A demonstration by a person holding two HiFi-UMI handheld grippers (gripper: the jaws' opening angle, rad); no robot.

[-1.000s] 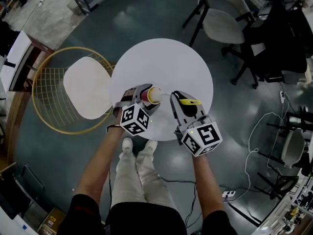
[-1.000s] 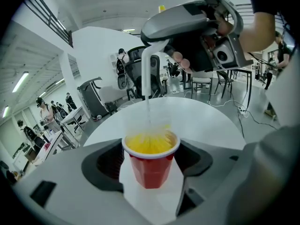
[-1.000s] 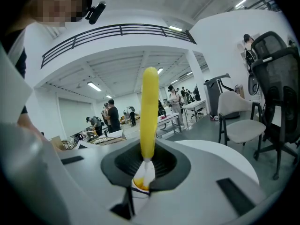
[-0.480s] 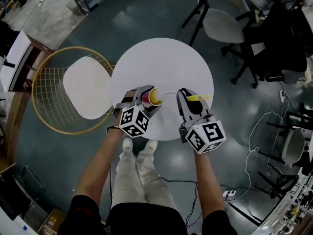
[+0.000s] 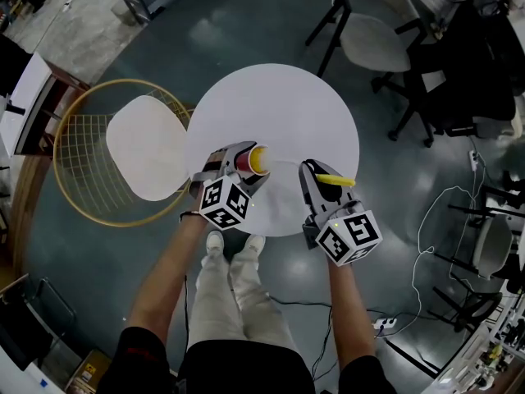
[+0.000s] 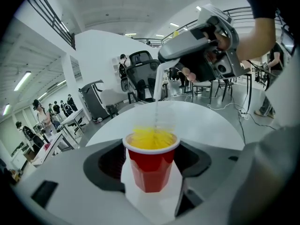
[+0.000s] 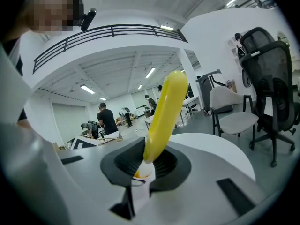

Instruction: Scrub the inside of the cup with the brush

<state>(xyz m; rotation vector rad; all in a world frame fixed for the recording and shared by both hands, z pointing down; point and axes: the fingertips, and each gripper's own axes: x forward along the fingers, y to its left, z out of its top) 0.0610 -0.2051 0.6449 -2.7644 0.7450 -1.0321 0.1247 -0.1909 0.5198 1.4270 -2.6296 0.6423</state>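
L claw (image 5: 244,164), jaws just closing, is clamped on red cup (image 6: 151,165); yellow brush (image 7: 164,116), bristles in cup, is gripped by R claw (image 7: 140,173).

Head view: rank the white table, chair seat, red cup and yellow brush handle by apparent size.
1. White table
2. White chair seat
3. Red cup and yellow brush handle: too alike to rank; handle longer, cup wider.

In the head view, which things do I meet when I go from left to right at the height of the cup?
wire chair → cup → brush handle. I leave out the two grippers, because each overlaps the thing it holds.
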